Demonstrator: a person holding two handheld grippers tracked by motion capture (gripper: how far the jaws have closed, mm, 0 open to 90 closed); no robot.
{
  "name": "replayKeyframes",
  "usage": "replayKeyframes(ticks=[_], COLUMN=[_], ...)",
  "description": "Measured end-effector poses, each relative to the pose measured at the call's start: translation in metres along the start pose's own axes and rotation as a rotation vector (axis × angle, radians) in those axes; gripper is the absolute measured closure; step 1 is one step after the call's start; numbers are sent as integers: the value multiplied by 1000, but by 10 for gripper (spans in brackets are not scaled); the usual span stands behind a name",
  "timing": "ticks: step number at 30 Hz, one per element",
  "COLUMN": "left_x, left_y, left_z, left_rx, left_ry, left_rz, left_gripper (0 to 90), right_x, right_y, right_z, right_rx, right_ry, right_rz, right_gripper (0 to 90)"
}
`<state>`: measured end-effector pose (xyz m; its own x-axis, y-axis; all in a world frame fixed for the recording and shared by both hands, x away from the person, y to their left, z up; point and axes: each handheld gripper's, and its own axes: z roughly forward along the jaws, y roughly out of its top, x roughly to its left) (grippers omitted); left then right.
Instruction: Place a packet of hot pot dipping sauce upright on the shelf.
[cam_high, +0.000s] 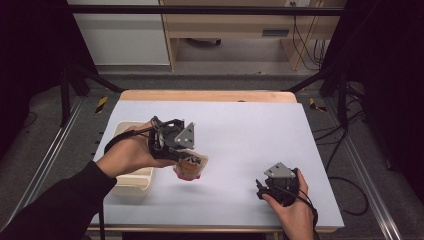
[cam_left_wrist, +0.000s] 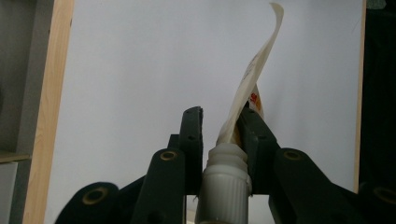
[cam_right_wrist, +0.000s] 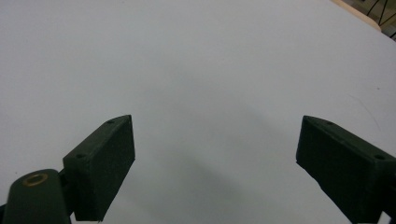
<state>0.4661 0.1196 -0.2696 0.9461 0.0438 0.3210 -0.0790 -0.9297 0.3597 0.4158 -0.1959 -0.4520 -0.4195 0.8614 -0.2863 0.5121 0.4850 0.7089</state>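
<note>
Closest to the left gripper's camera, a ribbed white screw cap (cam_left_wrist: 226, 186) is sitting wedged between the two black jaws, and the spouted pouch (cam_left_wrist: 252, 79) it belongs to is curling away above it. In the high view the left gripper (cam_high: 186, 156) is holding that pouch (cam_high: 191, 167) just above the white table (cam_high: 240, 130), beside the cream plastic bin (cam_high: 131, 181). The grip is pinching only the neck, so the limp body is likely swinging; a quick turn toward the bin could twist it loose or catch it on the rim. The right gripper (cam_right_wrist: 215, 154) is resting near the front edge, jaws spread wide and holding nothing.
</note>
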Motion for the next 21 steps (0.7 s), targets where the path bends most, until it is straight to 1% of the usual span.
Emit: replayKeyframes(ticks=[2,5,9,12,14,18,21], left_x=[2,3,4,6,8,10,13], left_y=[-2,-7,-12,-16,-19,-23,-28], left_z=[-3,-7,-14,-20,-23,-28,-31], left_rx=[-2,-8,2,2,-1,1,-1], left_ry=[1,7,15,22,24,29,31], left_rz=[-8,-19,-17,-23,-35,-34,-42], left_gripper=[727,727,727,727,727,727,727], right_x=[0,-2,-3,-3,-3,-3,-3], right_y=[0,0,-1,-1,-1,-1,-1], right_z=[0,1,2,2,2,2,2], right_rx=[8,0,6,4,6,7,9], right_ry=[7,10,13,13,14,14,10], right_rz=[13,19,33,39,37,36,34], right_gripper=[120,118,118,114,114,114,115])
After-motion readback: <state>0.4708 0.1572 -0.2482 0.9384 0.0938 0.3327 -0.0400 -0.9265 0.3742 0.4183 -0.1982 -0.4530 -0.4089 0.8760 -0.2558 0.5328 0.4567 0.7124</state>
